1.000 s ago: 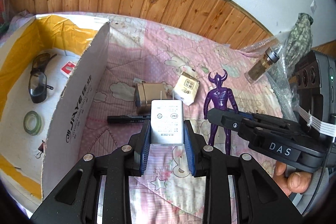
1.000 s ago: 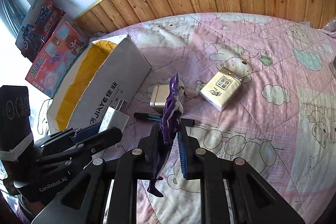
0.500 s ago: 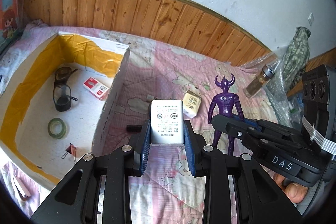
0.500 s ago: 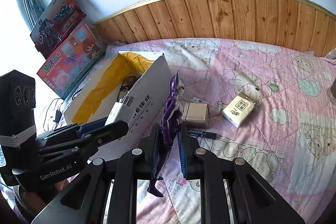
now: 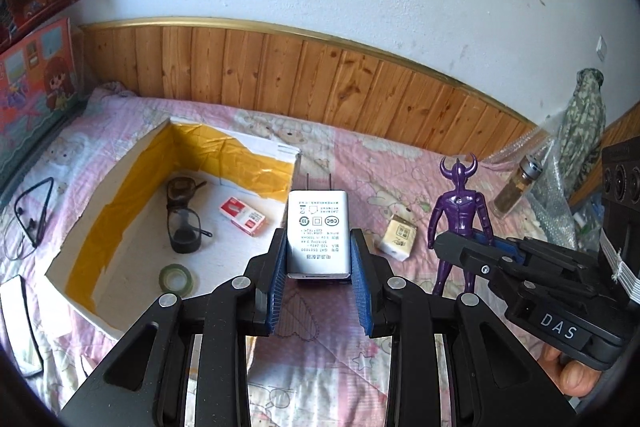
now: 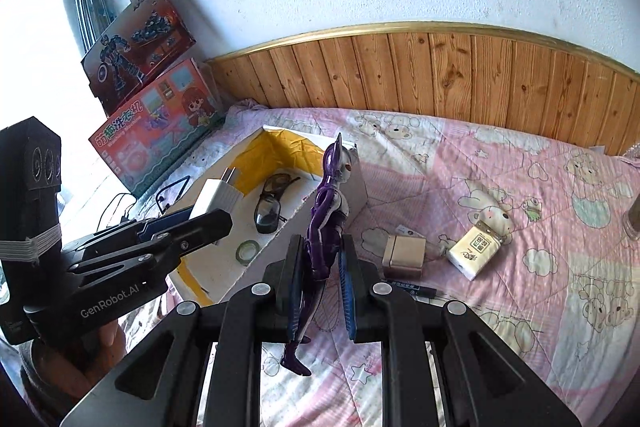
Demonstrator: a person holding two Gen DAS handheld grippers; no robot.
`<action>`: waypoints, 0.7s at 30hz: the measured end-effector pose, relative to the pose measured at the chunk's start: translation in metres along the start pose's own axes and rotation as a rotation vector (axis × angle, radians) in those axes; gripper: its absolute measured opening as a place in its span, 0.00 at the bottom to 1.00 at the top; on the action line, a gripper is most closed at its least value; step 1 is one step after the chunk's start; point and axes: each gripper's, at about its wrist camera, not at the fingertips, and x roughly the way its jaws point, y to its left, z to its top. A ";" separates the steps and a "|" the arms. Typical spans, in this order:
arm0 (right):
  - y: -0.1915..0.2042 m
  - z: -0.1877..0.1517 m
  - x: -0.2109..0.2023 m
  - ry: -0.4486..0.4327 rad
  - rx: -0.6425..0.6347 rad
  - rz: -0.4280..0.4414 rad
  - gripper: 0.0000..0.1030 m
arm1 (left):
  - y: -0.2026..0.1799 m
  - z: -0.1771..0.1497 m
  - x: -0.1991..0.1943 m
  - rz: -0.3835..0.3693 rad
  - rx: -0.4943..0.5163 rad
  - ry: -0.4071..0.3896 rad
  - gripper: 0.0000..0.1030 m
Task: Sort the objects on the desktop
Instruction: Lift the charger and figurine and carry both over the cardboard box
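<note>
Across the bed, a pink quilt (image 5: 352, 355) printed with cartoon animals runs back to a wood-panelled wall. At about nine o'clock in the left wrist view lies the open cardboard box (image 5: 116, 183), white outside and lined with yellow tape, and inside it rest a pair of dark glasses (image 5: 182, 223), a small red and white packet (image 5: 242, 217) and a roll of green tape (image 5: 176, 278). Two toy cartons (image 6: 148, 99) lean against the wall beyond the box, at ten o'clock in the right wrist view.

The right gripper (image 6: 320, 287) has its fingers clamped on a purple horned figure (image 6: 330, 211), held upright by the legs; it is glossy purple with a silver chest patch and its feet hang below the fingers. In the left wrist view the same figure (image 5: 458, 211) stands at three o'clock, back turned.

The left gripper (image 5: 319, 267) has its fingers clamped on a white charger (image 5: 318, 231), a rounded block with grey printing and two prongs pointing away, held above the quilt just beside the box's near wall.

On the quilt at four o'clock of the box lie a tan wallet-like case (image 6: 403, 254), a cream tissue pack (image 6: 476, 251) and a black pen (image 6: 414, 290), near one another. A capped glass bottle (image 5: 516, 187) stands at two o'clock by a bundle of bubble wrap (image 5: 556, 195).
</note>
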 end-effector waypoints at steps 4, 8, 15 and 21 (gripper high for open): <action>0.011 0.006 -0.002 -0.020 -0.017 0.008 0.18 | 0.012 0.003 -0.009 0.007 -0.026 -0.017 0.29; 0.025 0.012 -0.001 -0.037 -0.039 0.014 0.18 | 0.023 0.009 -0.019 0.014 -0.048 -0.039 0.29; 0.052 0.018 0.007 -0.055 -0.095 0.015 0.18 | 0.046 0.015 -0.025 0.030 -0.095 -0.052 0.29; 0.066 0.022 0.019 -0.054 -0.118 0.016 0.18 | 0.069 0.016 -0.024 0.050 -0.122 -0.051 0.29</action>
